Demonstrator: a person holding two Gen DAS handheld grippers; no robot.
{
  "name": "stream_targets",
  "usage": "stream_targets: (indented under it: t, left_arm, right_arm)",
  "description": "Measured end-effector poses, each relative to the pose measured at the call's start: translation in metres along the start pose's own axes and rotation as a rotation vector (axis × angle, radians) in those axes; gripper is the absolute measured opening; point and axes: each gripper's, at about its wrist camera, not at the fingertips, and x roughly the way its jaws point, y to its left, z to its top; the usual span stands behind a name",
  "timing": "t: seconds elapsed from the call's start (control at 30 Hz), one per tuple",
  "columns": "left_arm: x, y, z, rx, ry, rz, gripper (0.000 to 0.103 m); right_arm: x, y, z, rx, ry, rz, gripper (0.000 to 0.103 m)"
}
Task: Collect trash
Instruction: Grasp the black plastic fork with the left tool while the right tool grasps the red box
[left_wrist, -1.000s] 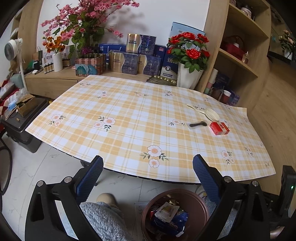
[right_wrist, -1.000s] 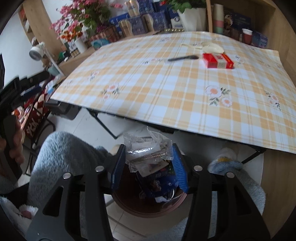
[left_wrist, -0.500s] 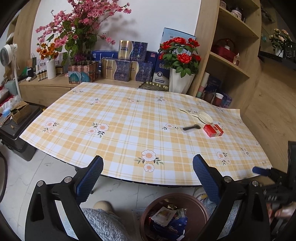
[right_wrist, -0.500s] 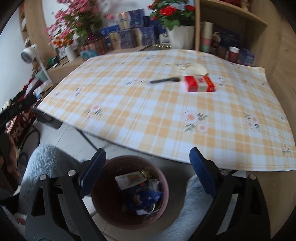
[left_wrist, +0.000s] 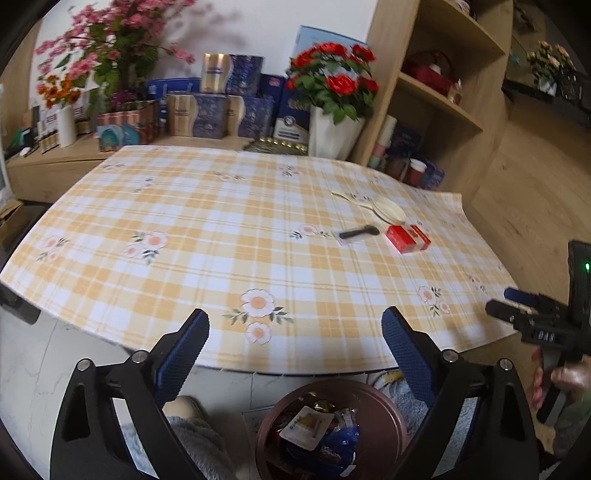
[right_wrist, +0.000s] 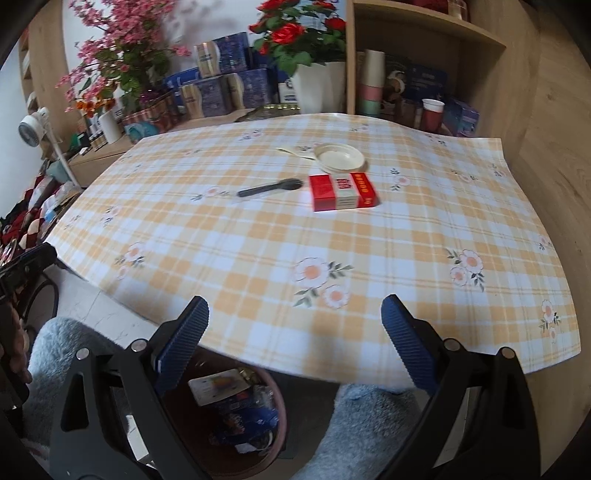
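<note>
On the yellow checked tablecloth (left_wrist: 221, 229) lie a red box (left_wrist: 408, 238) (right_wrist: 343, 192), a black plastic spoon (left_wrist: 358, 232) (right_wrist: 269, 187) and a white lid (left_wrist: 388, 208) (right_wrist: 340, 157), all toward the far right. A brown bin (left_wrist: 384, 413) (right_wrist: 273, 439) holding wrappers stands on the floor under the near edge. My left gripper (left_wrist: 295, 350) hangs open and empty above the bin and table edge. The jaws of my right gripper (right_wrist: 295, 339) are still opening, nothing between them, over the near table edge.
Flower pots (left_wrist: 332, 125), stacked blue boxes (left_wrist: 221, 110) and a wooden shelf unit (left_wrist: 436, 103) with cups line the far side. A person's fluffy grey sleeves (right_wrist: 62, 354) and a hand (left_wrist: 561, 380) flank the bin. A small fan (right_wrist: 33, 129) stands at left.
My right gripper opened and let a clear wrapper fall into the bin, then swung up toward the table. My left gripper drifted slightly lower and closer to the table.
</note>
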Motion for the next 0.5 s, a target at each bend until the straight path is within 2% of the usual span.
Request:
stream_targets:
  t: [0.13,0.27,0.4,0.5]
  left_arm:
    - [0.024,-0.004,0.012,-0.006,0.013,-0.030,0.090]
    - [0.052,-0.009,0.027,0.008,0.022,-0.043,0.090]
    - [0.085,-0.016,0.045,0.034,0.043,-0.049,0.090]
    - [0.109,-0.024,0.059,0.089,0.058,-0.062,0.090]
  right_arm:
    - [0.022,-0.016,0.017,0.016,-0.001,0.036,0.097]
    - [0.058,-0.029,0.041,-0.006,0.010,0.032,0.097]
    - [0.114,-0.046,0.071,0.022,0.050,0.050,0.097]
    - [0.149,-0.056,0.088,0.055,0.080,0.047,0.097]
